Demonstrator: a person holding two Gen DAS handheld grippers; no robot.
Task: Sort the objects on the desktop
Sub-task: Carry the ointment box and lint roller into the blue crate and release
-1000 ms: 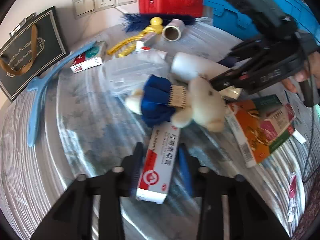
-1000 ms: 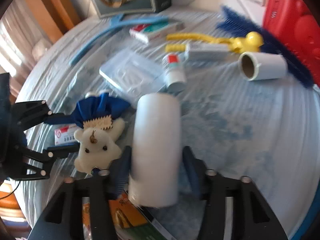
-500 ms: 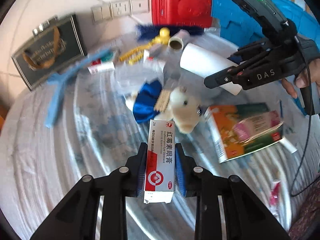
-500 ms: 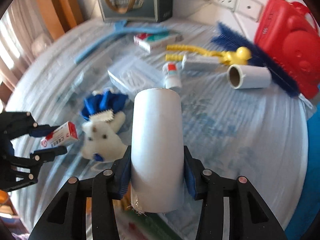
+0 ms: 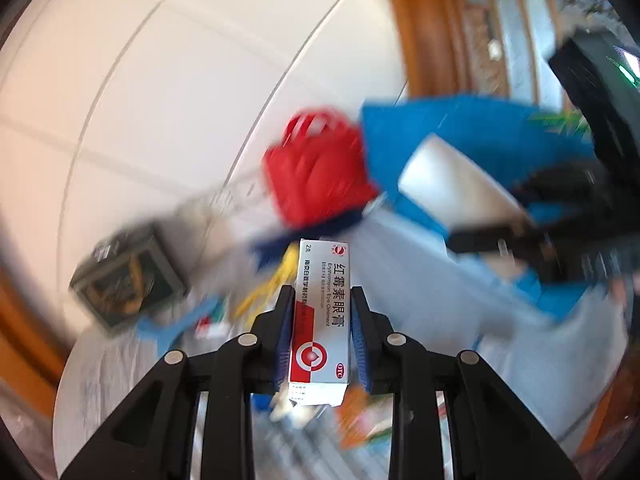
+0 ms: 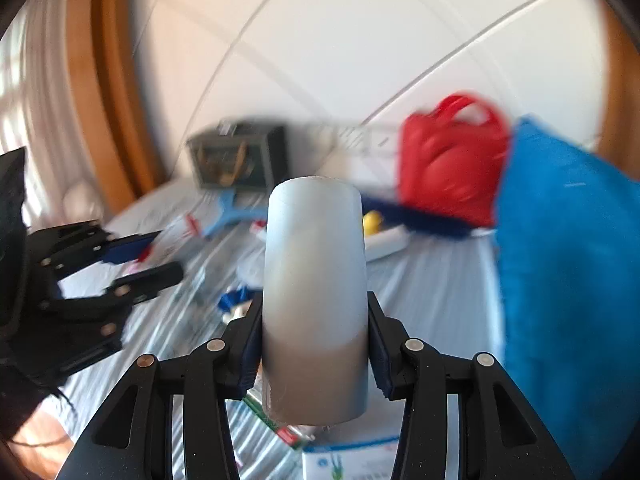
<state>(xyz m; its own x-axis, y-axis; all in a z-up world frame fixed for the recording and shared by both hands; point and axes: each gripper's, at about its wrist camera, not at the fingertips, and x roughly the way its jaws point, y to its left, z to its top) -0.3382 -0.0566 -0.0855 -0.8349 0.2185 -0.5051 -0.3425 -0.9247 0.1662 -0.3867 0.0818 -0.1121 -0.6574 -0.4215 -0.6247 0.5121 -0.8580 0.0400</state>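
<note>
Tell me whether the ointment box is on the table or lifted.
Lifted: the ointment box sits clamped in the left gripper, raised above the blurred table.

One ointment box (image 5: 322,316), one white roll (image 6: 316,300), one red case (image 6: 448,172), one dark gift bag (image 6: 236,156), two grippers (image 5: 322,332) (image 6: 314,344).

ointment box (image 5: 320,312) – white, red band | roll (image 6: 314,300) – plain white | bag (image 6: 448,172) red | bin (image 6: 568,260) blue

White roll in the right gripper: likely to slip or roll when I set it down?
The white roll looks smooth and round, so laid on its side it would probably roll. The right gripper clamps its curved sides, so it may slide. It seems light.
</note>
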